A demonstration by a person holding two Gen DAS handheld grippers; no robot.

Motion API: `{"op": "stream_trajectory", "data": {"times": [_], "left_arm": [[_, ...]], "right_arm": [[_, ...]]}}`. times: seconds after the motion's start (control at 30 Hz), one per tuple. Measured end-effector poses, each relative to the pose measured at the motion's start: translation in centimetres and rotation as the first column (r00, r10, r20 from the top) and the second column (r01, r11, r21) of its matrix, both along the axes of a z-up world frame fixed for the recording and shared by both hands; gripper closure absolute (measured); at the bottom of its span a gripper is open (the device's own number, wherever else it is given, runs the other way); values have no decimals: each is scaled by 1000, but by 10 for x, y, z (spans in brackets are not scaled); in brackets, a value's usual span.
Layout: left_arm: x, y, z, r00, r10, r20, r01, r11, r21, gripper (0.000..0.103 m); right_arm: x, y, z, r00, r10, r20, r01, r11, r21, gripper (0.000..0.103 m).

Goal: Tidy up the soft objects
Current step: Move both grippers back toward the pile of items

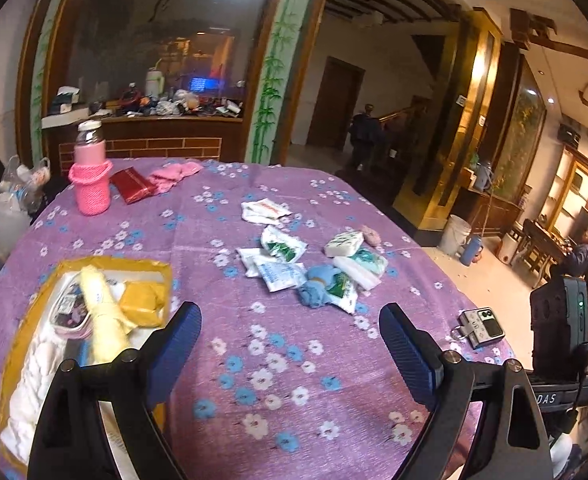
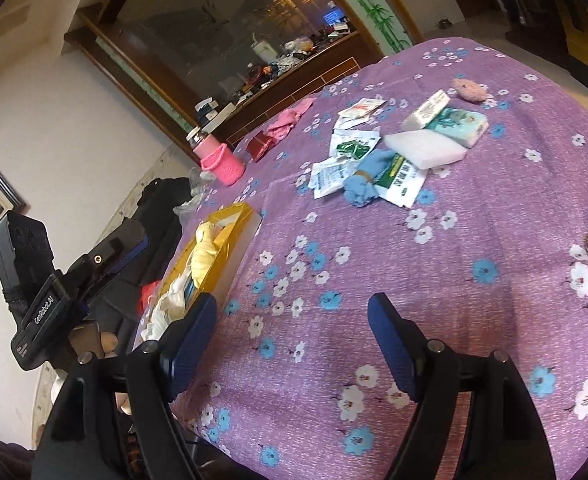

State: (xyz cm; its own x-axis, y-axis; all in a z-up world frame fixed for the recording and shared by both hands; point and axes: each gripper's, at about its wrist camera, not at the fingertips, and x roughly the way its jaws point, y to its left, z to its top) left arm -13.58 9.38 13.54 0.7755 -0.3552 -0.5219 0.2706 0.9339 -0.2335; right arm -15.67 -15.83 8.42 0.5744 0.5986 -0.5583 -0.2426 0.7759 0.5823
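Soft objects are what I'm sorting, and they sit in two groups: some already packed in the yellow box (image 1: 150,270), the rest loose in a pile toward the middle of the purple floral tablecloth (image 1: 278,360).

My left gripper (image 1: 290,344) hangs above bare cloth with its blue pads spread wide, holding and touching nothing. The yellow box lies just beside its left finger, I judge because that keeps the drop short. My right gripper (image 2: 292,336) is likewise wide apart and empty, above the cloth, with the pile well ahead of it. From the right wrist view the left gripper's body shows at the left edge, beside the box.

Inside the box I see a pale yellow rolled cloth (image 1: 102,320), white knitted fabric (image 1: 34,380) and a patterned pouch (image 1: 70,310), laid close together.

Further out, the unsorted pile holds a blue knotted rag (image 1: 313,286) overlapping a green-printed sachet (image 1: 339,288), more white sachets (image 1: 278,274), a white foam block (image 2: 425,148), two wrapped tissue packs (image 2: 461,122) and a small pink fuzzy thing (image 2: 469,88) just beyond. They overlap, so I judge each must be lifted singly.

At the far edge stand a bottle in a pink knitted sleeve (image 1: 90,184), a red packet (image 1: 132,186) and a pink cloth (image 1: 174,174). A small grey device with a ring (image 1: 479,326) lies near the right edge.
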Motion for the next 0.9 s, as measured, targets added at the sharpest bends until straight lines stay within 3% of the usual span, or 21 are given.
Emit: {"op": "stream_trajectory", "data": {"times": [0.27, 0.57, 0.73, 0.9], "left_arm": [[-9, 39, -17, 995, 85, -59, -85, 996, -1, 10], [-15, 88, -28, 964, 241, -113, -236, 970, 57, 8], [9, 74, -30, 970, 184, -160, -183, 983, 17, 8], [53, 28, -30, 975, 69, -213, -74, 997, -14, 8]], "right_arm": [[14, 21, -2, 999, 35, 9, -35, 999, -29, 26], [76, 7, 20, 988, -80, 129, 97, 986, -138, 25], [112, -19, 10, 978, -150, 142, 174, 969, -177, 25], [151, -57, -13, 973, -216, 76, 227, 958, -174, 25]]}}
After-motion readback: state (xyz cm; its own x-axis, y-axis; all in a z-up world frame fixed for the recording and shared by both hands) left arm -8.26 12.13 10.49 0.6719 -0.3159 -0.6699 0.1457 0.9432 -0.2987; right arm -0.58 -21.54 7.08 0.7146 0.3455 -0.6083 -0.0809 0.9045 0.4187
